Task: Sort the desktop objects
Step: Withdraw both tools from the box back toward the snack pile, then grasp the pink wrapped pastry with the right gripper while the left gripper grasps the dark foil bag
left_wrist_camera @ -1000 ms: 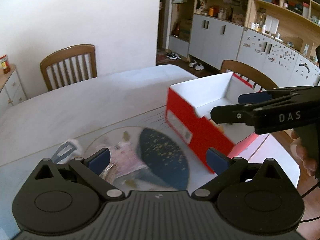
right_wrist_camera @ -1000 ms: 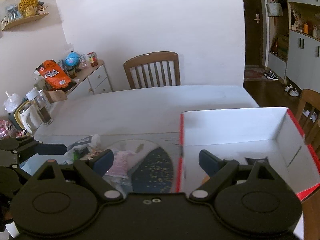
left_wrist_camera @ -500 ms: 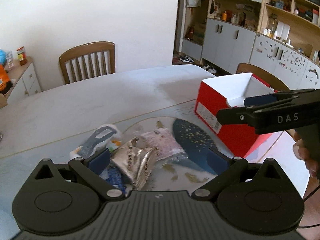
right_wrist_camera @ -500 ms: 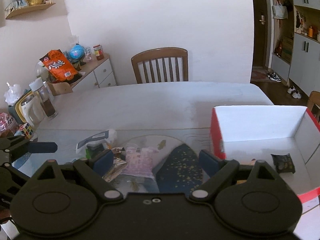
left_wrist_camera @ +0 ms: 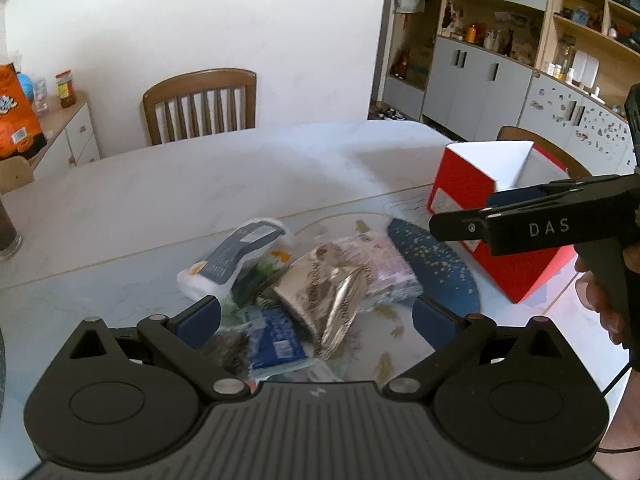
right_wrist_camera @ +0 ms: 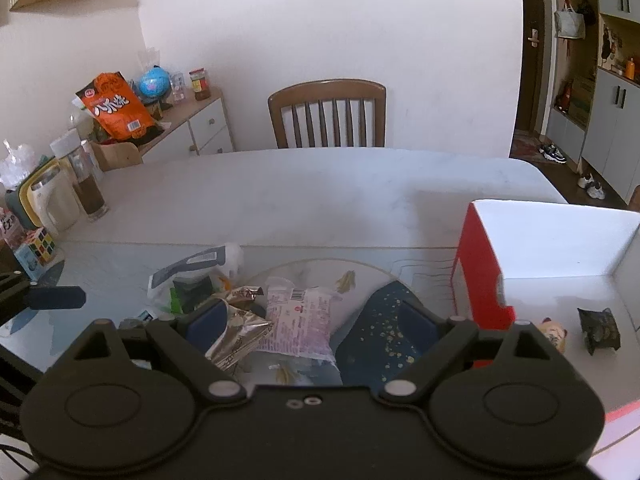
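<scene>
A pile of snack packets lies on the glass-topped table: a gold foil packet (left_wrist_camera: pixel 334 292) (right_wrist_camera: pixel 236 336), a pink packet (left_wrist_camera: pixel 386 268) (right_wrist_camera: pixel 298 318), a blue packet (left_wrist_camera: pixel 276 336) and a white and grey-blue pouch (left_wrist_camera: pixel 236 256) (right_wrist_camera: pixel 192 268). My left gripper (left_wrist_camera: pixel 316 316) hangs open just above the pile's near side, holding nothing. My right gripper (right_wrist_camera: pixel 312 320) is open too, over the gold and pink packets, and is empty. To the right stands a red box (left_wrist_camera: pixel 460 184) (right_wrist_camera: pixel 478 276) with a white inside. It holds a dark packet (right_wrist_camera: pixel 600 330) and a small toy figure (right_wrist_camera: pixel 554 334).
A wooden chair (right_wrist_camera: pixel 328 114) stands at the table's far side. At the left edge are a Rubik's cube (right_wrist_camera: pixel 38 246), a kettle (right_wrist_camera: pixel 56 200) and a jar (right_wrist_camera: pixel 86 178). A sideboard (right_wrist_camera: pixel 188 128) carries an orange bag. Cabinets (left_wrist_camera: pixel 480 80) line the right wall.
Both views have swung left from the red box to the pile of packets. The box now sits at the right edge of each view. Both grippers stay open.
</scene>
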The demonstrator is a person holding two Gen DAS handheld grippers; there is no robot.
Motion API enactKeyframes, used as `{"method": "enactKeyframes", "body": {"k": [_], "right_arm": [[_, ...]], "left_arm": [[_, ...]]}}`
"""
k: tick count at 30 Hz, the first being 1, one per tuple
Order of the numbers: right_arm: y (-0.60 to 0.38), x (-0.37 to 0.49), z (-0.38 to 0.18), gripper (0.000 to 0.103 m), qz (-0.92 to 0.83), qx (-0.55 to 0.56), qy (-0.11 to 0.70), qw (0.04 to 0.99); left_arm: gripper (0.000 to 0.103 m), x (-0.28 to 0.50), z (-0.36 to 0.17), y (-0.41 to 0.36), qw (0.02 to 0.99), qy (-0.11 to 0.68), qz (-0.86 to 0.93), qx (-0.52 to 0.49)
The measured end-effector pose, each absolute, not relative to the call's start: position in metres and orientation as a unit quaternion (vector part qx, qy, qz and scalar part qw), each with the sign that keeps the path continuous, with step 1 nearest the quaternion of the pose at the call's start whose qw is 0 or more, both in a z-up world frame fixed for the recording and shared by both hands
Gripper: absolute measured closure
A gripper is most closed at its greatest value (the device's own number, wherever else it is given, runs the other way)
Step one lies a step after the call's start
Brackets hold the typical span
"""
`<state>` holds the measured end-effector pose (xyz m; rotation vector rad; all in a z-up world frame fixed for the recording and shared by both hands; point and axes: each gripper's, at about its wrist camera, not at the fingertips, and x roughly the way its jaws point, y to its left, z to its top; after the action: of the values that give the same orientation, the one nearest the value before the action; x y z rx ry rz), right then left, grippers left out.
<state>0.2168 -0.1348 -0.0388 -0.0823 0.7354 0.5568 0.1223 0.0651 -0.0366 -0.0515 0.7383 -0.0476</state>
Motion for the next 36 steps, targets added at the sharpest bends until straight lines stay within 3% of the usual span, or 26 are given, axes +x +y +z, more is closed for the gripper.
{"method": "enactKeyframes", "body": {"k": [33,36], "right_arm": [[-0.081,0.267,-0.094,0.012,0.246,-0.059,0.408,0.877],[-0.080,0.269,-0.098,0.012,0.241,-0.061,0.414,0.875]], "left_arm": [[0.002,0.146,-0.087,0.139,0.903,0.415,0.013,-0.108],[0.006,0.148,-0.089,0.141,0.901,0.419,0.010,-0.111]]}}
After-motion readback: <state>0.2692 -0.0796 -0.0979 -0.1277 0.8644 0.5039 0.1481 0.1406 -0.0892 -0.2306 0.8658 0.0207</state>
